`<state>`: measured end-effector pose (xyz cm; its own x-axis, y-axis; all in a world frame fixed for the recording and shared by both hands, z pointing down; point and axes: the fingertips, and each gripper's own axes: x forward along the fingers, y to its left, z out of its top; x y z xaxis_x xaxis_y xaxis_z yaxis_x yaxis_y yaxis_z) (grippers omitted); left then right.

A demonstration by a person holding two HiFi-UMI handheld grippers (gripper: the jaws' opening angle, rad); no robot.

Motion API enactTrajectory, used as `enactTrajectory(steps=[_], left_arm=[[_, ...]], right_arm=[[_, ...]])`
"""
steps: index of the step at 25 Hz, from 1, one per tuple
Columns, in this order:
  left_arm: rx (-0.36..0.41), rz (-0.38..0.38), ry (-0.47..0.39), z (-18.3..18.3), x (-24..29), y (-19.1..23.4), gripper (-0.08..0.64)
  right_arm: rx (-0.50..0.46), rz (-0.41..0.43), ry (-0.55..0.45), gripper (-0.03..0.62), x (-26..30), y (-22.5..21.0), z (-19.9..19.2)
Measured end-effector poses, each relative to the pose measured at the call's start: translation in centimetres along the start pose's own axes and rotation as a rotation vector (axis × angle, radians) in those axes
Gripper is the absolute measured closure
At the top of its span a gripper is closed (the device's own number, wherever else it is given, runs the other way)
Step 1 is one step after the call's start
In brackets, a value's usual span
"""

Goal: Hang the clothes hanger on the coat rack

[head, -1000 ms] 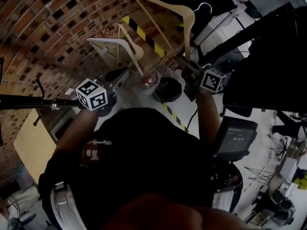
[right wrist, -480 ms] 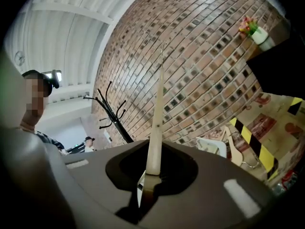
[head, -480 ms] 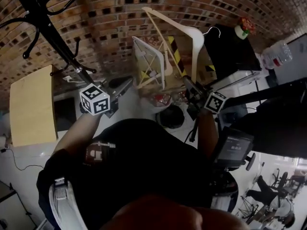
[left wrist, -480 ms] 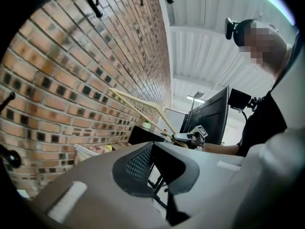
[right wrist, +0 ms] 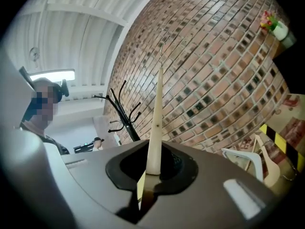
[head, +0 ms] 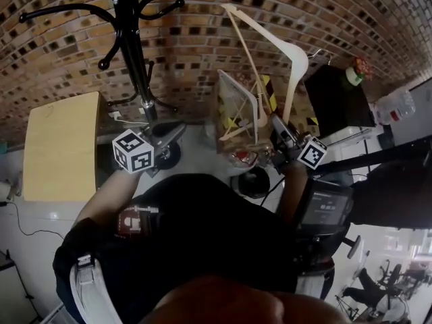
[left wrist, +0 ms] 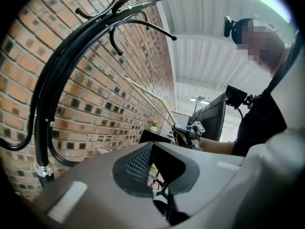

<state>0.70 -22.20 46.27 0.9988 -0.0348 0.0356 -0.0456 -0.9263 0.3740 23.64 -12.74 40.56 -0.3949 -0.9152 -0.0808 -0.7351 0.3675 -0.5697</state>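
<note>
In the head view a cream wooden clothes hanger [head: 287, 49] stands upright against the brick wall. My right gripper [head: 280, 132] is shut on its lower end. The right gripper view shows the hanger [right wrist: 156, 123] rising edge-on from between the jaws of this gripper [right wrist: 151, 168]. The black coat rack [head: 135, 59] stands to the left of the hanger, its curved hooks spreading at the top. My left gripper [head: 172, 135] is held near the rack's pole, shut with nothing in it. In the left gripper view the rack [left wrist: 52, 94] arches close by on the left.
A light wooden table [head: 57, 147] is at the left. A white folding frame [head: 239, 103] leans by the wall under the hanger. At the right stand a black cabinet [head: 337, 103], carrying a small potted plant [head: 354, 73], and a monitor [head: 324, 208]. A round black bin [head: 253, 181] is below.
The view has swung so that the coat rack, at the left edge before, now stands at upper left. Both grippers moved with the turn; the hanger stays in the right gripper.
</note>
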Motion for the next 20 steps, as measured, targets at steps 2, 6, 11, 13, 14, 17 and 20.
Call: enactTrajectory(steps=[2,6,11,13,14,17,20], left_arm=[[0.000,0.032,-0.012,0.3,-0.9,0.7,0.558],[0.013,0.103,-0.050,0.8,-1.4,0.7,0.558],[-0.004,0.229,-0.119,0.5,0.0,-0.2,0.558],[-0.023,0.282,-0.151,0.0,0.6,-0.8,0.558],[-0.032,0.313,-0.165,-0.3,0.8,-1.1,0.558],[-0.055,0.401,-0.201,-1.2,0.8,-2.0,0.558],[-0.068,0.464,-0.220,-1.8,0.1,-2.8,0.558]], right_arm=[[-0.013,0.025,0.041,0.543,1.2,0.1,-0.4],[-0.044,0.099,0.140,0.543,1.9,-0.7,-0.3],[-0.083,0.256,0.258,0.543,0.9,-2.4,1.0],[-0.103,0.338,0.314,0.543,0.7,-3.0,1.8],[-0.113,0.383,0.341,0.543,0.7,-3.2,2.2],[-0.134,0.510,0.402,0.543,0.4,-3.5,2.9],[-0.154,0.617,0.442,0.543,0.2,-2.9,3.1]])
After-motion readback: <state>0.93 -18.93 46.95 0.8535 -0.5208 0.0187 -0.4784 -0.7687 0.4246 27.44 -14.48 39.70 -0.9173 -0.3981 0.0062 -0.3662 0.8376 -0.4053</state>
